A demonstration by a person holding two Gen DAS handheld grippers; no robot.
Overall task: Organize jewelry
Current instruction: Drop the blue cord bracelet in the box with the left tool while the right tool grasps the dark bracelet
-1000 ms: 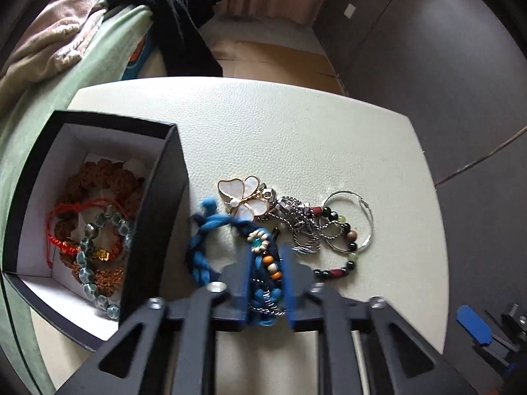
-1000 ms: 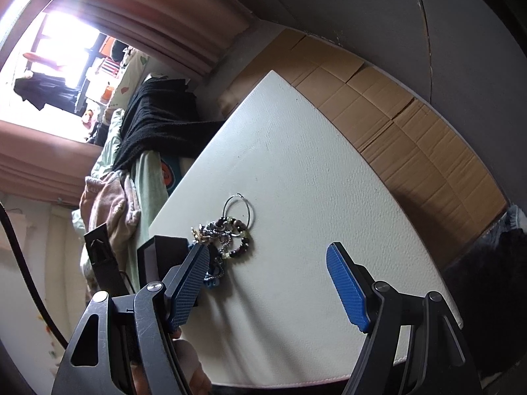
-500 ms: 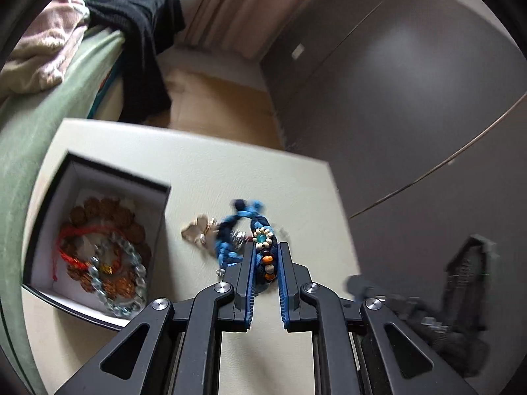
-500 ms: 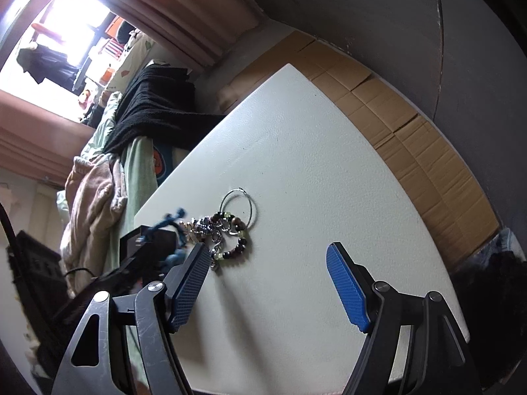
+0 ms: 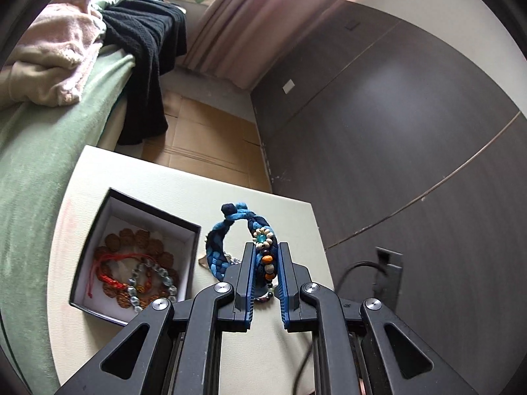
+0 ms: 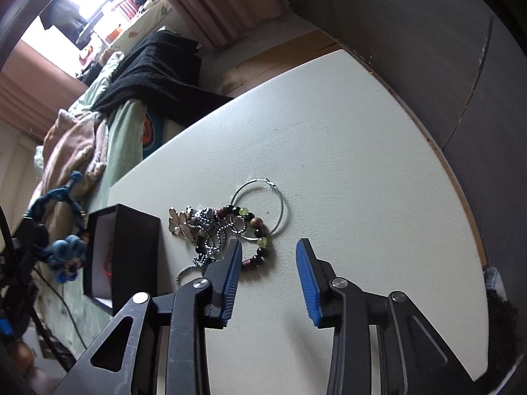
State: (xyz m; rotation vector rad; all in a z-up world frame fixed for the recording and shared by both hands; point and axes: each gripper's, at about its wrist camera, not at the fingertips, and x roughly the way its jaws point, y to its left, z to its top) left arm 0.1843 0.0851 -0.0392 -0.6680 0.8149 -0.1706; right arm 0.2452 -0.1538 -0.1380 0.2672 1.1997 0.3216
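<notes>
- Blue braided cord, strung with wooden and turquoise beads, makes up the bracelet [image 5: 260, 247] that the left tongs [image 5: 266, 273] clamp narrowly between their pads, lifted clear of the table [image 5: 290, 217].
- Left of those tongs, just beside them, an open black box [image 5: 194, 240] with a white lining sits on the table; inside lie a brown seed bracelet [image 5: 131, 240], a red cord bracelet [image 5: 108, 270] and a pale glass bead bracelet [image 5: 158, 273].
- The right tongs [image 6: 268, 256] have just been closing and stand partly apart, nothing between the pads, only bare table.
- Just ahead of their left pad lies a tangled heap: a butterfly brooch [image 6: 179, 223], a silver ball chain [image 6: 210, 230], a dark bead bracelet [image 6: 257, 230] and a thin wire hoop [image 6: 260, 204]. The chain runs under and beside that pad; whether it touches, I cannot tell.
- Far left of the right tongs, the held blue bracelet shows beyond the box.
- Beyond the table: a bed [image 5: 49, 151] in green cover with a black knit [image 5: 145, 42] and a pink garment [image 5: 56, 56], cardboard [image 5: 204, 138] on the floor, a curtain [image 5: 257, 23].
</notes>
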